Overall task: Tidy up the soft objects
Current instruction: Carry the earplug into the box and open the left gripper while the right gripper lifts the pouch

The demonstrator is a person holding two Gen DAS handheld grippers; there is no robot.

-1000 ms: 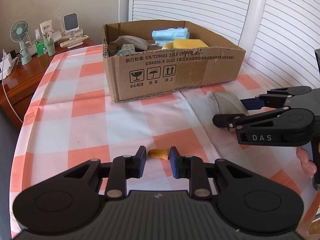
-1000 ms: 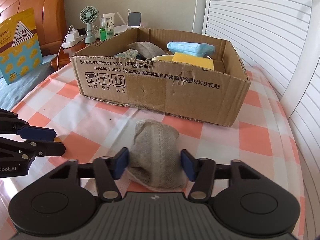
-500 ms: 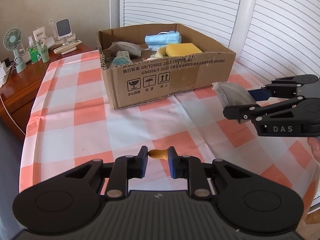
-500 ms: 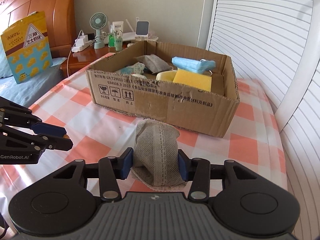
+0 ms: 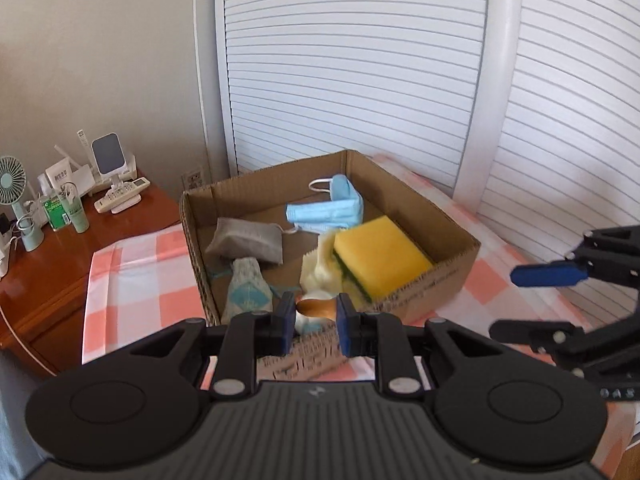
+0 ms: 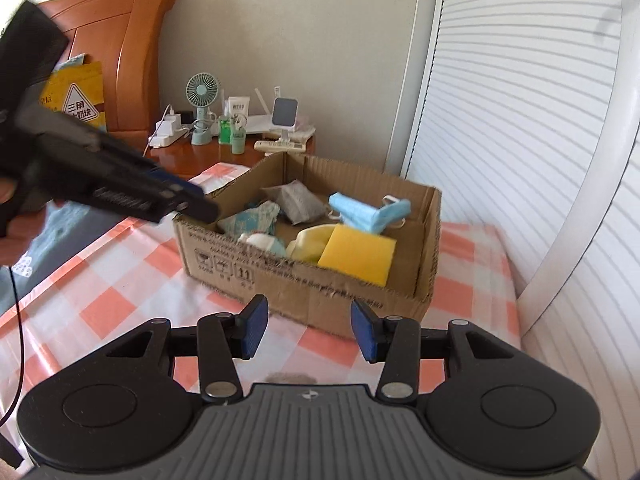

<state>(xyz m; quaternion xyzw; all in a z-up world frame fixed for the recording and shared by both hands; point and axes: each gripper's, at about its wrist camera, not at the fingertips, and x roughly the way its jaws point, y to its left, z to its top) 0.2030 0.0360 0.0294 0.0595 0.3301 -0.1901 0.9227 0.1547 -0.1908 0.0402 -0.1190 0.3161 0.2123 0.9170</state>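
My left gripper (image 5: pixel 312 316) is shut on a small orange soft piece (image 5: pixel 317 306) and holds it above the near edge of the cardboard box (image 5: pixel 452 276). The box holds a yellow sponge (image 5: pixel 380 256), a blue face mask (image 5: pixel 328 208), a grey pouch (image 5: pixel 248 240) and a patterned cloth bag (image 5: pixel 248 292). My right gripper (image 6: pixel 308 330) is open and empty, above the table in front of the box (image 6: pixel 320 292). A bit of grey fabric (image 6: pixel 292 378) shows just below its fingers. The left gripper also shows in the right wrist view (image 6: pixel 196 204).
A checked orange and white cloth (image 6: pixel 100 280) covers the table. A wooden nightstand (image 5: pixel 60 264) at the left carries a small fan (image 5: pixel 10 184), bottles and a remote. White slatted shutters (image 5: pixel 360 60) stand behind the box. A wooden headboard (image 6: pixel 132 40) is at the far left.
My left gripper lifted the orange piece off the table and carried it over the box. My right gripper opened and let go of the grey pouch it held, then rose.
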